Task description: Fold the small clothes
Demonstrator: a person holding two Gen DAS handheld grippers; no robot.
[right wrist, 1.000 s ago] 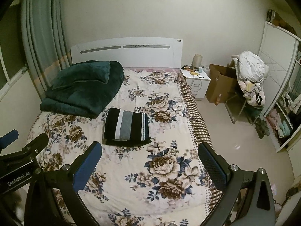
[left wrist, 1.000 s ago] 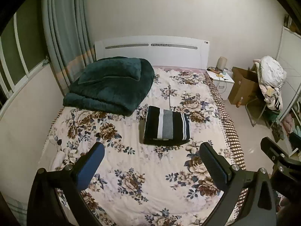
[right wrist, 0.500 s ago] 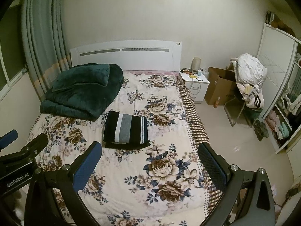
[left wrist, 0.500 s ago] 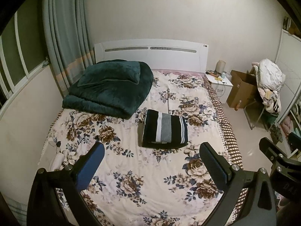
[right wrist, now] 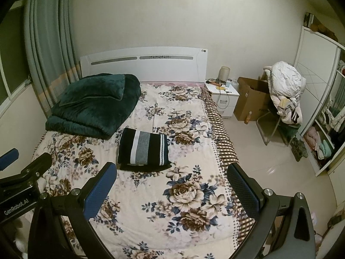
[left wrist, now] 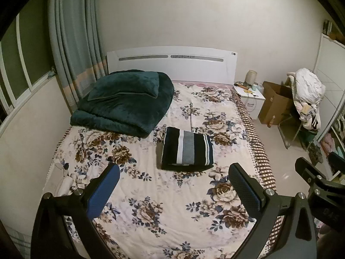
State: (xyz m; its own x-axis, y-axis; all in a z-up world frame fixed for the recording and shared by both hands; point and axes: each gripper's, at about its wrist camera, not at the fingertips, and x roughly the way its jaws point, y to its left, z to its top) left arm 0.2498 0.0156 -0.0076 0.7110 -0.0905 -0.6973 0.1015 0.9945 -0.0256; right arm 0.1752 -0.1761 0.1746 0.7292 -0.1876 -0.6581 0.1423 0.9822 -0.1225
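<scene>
A folded garment (left wrist: pixel 187 149) with black, white and grey stripes lies flat in the middle of the floral bed sheet (left wrist: pixel 151 194); it also shows in the right wrist view (right wrist: pixel 144 149). My left gripper (left wrist: pixel 172 185) is open and empty, held well above the foot of the bed, short of the garment. My right gripper (right wrist: pixel 171 185) is open and empty at about the same height, to the right of the left one. The left gripper's body (right wrist: pixel 19 185) shows at the left edge of the right wrist view.
A folded dark green blanket (left wrist: pixel 125 105) with a pillow lies at the head of the bed by the white headboard (left wrist: pixel 172 62). A nightstand (right wrist: pixel 224 99), cardboard box (right wrist: pixel 250 101), chair piled with clothes (right wrist: pixel 284 95) and open wardrobe (right wrist: pixel 323 129) stand at the right.
Both grippers have pulled back and risen a little from the bed, so the garment and bed look smaller and lower. The garment has not moved. Both jaws stay open.
</scene>
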